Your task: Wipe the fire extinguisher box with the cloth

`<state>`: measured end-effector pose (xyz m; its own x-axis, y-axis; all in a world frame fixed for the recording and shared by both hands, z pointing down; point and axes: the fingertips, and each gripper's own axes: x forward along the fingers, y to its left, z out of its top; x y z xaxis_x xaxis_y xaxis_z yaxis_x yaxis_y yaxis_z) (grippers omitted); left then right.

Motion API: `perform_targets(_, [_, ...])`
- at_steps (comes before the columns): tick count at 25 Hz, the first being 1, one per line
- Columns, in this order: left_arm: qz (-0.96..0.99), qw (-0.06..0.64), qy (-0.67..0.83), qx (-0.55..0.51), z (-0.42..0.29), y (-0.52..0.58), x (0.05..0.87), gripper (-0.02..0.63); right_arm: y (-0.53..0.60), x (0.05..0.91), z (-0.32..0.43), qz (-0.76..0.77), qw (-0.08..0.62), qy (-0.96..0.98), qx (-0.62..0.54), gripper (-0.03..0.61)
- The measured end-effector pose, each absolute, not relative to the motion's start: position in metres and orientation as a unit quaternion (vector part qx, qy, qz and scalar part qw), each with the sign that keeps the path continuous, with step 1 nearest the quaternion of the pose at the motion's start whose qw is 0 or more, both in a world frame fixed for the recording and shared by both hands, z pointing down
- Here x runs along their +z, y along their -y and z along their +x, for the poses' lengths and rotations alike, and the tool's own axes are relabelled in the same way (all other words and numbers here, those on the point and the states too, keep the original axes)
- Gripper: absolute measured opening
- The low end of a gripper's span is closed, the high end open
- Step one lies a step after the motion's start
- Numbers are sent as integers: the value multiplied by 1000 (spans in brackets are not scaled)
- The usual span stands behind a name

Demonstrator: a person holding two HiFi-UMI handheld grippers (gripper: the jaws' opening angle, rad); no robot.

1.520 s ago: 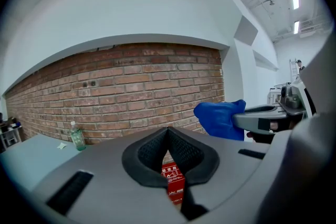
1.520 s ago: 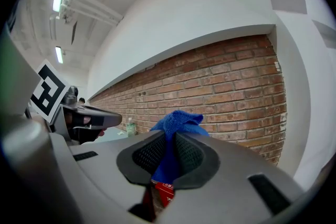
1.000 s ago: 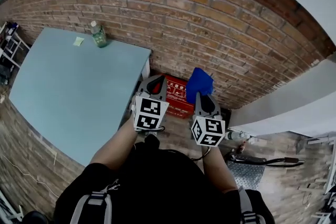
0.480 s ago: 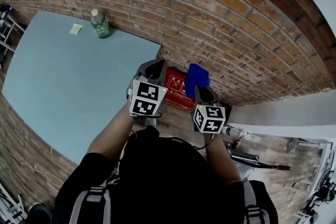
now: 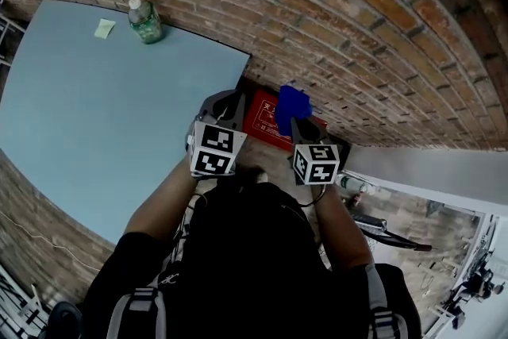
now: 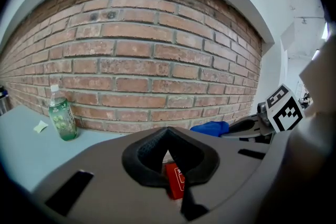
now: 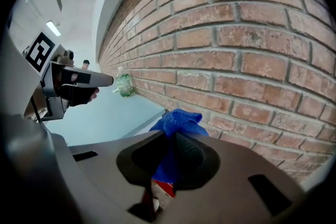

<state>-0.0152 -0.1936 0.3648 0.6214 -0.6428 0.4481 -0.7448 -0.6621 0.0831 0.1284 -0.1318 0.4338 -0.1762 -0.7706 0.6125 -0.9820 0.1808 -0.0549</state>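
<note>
The red fire extinguisher box [image 5: 263, 115] lies low against the brick wall, between the table and a white ledge. My right gripper [image 5: 295, 123] is shut on the blue cloth [image 5: 291, 107], which hangs over the box's right part. In the right gripper view the cloth [image 7: 176, 122] bunches up out of the jaws, with a sliver of the box [image 7: 164, 188] below. My left gripper [image 5: 227, 105] is shut and holds nothing, at the box's left end by the table corner. Through its jaws [image 6: 168, 136] I see the box [image 6: 175, 182]. Whether the cloth touches the box is hidden.
A pale blue table [image 5: 95, 107] fills the left side, with a green bottle [image 5: 145, 20] and a yellow note [image 5: 104, 28] at its far edge. The brick wall [image 5: 357, 36] stands right behind the box. A white ledge [image 5: 429, 171] lies to the right.
Both grippers have come down toward the box, and the cloth now hangs over its right part. The head view has tilted further down.
</note>
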Motion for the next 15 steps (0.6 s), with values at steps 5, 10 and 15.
perform_targets(5, [879,158,399,206,-26,194,398,6,142,482,106,556,266,748,245,48])
perform_targets(10, [864,177,409,233,-31,193,434,6,168,540,99,509,315,764,240,48])
perform_targets(15, [850,188,418,260,-33,179,463,6,190,610,102,471,380,766,215,48])
